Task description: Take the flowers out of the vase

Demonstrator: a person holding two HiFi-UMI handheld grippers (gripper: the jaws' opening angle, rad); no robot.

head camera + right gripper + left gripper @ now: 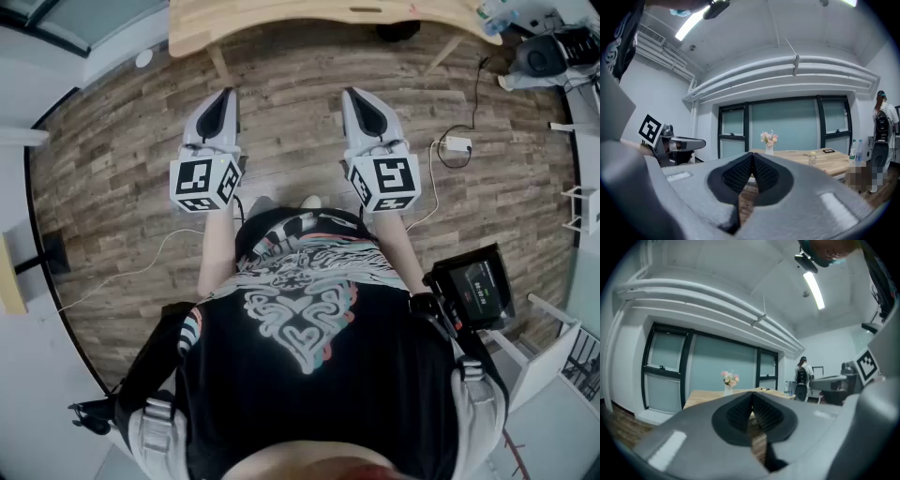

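Pink flowers (730, 377) stand in a small white vase (728, 390) on a wooden table (708, 397), far ahead in the left gripper view. The right gripper view shows the same flowers (768, 137) and vase (769, 150) on the table (820, 164). My left gripper (752, 398) is shut with nothing between its pads. My right gripper (753, 158) is shut and empty as well. In the head view both grippers, left (225, 96) and right (360, 97), are held level side by side over the wooden floor, well short of the table's edge (319, 21).
A person with a backpack (882, 126) stands at the table's far right end. Bottles (856, 152), a small jar (813, 158) and a dark flat item (829, 151) lie on the table. A power strip with cable (457, 144) is on the floor at right.
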